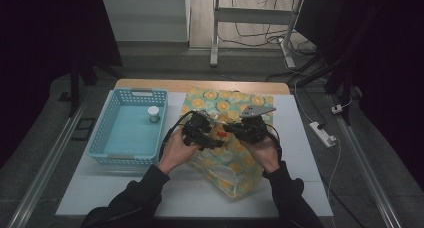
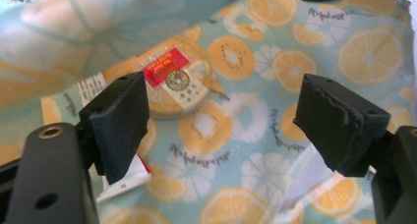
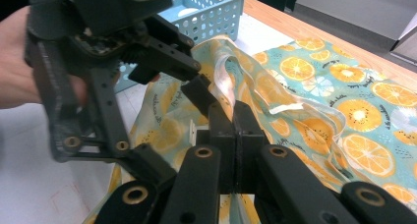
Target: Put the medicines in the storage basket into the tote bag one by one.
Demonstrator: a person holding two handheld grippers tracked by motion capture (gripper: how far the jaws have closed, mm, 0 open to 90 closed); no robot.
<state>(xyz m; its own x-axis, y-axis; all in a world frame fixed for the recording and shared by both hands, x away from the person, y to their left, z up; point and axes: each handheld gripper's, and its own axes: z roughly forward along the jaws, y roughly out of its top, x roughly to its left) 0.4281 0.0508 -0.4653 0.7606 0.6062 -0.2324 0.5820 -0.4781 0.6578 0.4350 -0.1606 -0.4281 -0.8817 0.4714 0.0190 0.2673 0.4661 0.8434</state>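
At the far left of the high view we see the light-blue perforated plastic basket (image 1: 127,130) with a small white-capped jar (image 1: 153,114) standing upright near its far right corner, well apart from the work in hand.

Just to its right lies the orange-slice-printed turquoise fabric bag (image 1: 227,138), its mouth turned toward us. The left gripper (image 1: 207,133) hangs over that mouth with its jaws spread wide and nothing between the pads. In the left gripper view the round flat tin with a red-and-cream label (image 2: 172,81) lies inside the bag on the printed lining, beyond the left jaw and up and to the left of the gap. It rests flat, label up, apart from both pads, while a white paper tag (image 2: 123,182) peeps out beneath the left jaw.

To the right, the right gripper (image 3: 235,118) is clamped tight on the bag's pale rim (image 3: 223,81), holding the mouth lifted.

So the relation that counts: the tin sits ahead of and below the left gripper, which is plainly the nearer one, whereas the right is busy with the rim. Being round, the tin has no long axis to match; we judge the wide jaws would need to shift left to straddle it
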